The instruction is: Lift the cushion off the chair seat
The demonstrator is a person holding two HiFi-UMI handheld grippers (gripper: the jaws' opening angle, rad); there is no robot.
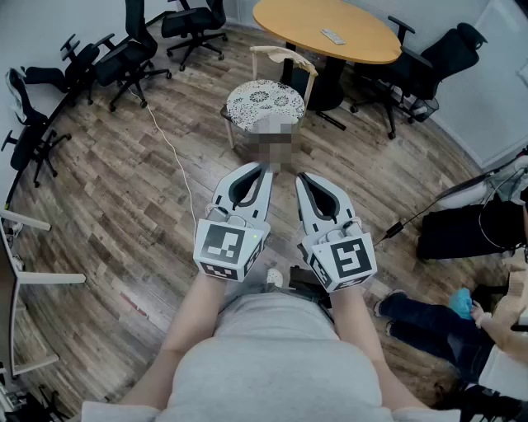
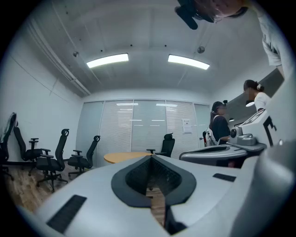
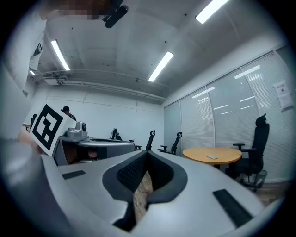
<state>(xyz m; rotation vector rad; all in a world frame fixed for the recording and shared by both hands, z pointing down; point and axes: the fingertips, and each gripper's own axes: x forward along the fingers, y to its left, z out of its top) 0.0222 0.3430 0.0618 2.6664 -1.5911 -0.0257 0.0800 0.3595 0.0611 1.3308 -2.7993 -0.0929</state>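
Pointing level, left gripper [image 1: 262, 171], right gripper [image 1: 303, 178] closed, empty; cushion [image 1: 264, 102] on chair [image 1: 285, 56].

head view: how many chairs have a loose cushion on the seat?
1. The wooden chair straight ahead, next to the round table, carries the patterned cushion. The black office chairs show none, though some are cropped at the frame edge.

Pale grey, black-padded left tongs [image 1: 262, 171] and right tongs [image 1: 302, 178] with black-and-white marker cubes [image 1: 224, 250]; grey shirt [image 1: 272, 363].
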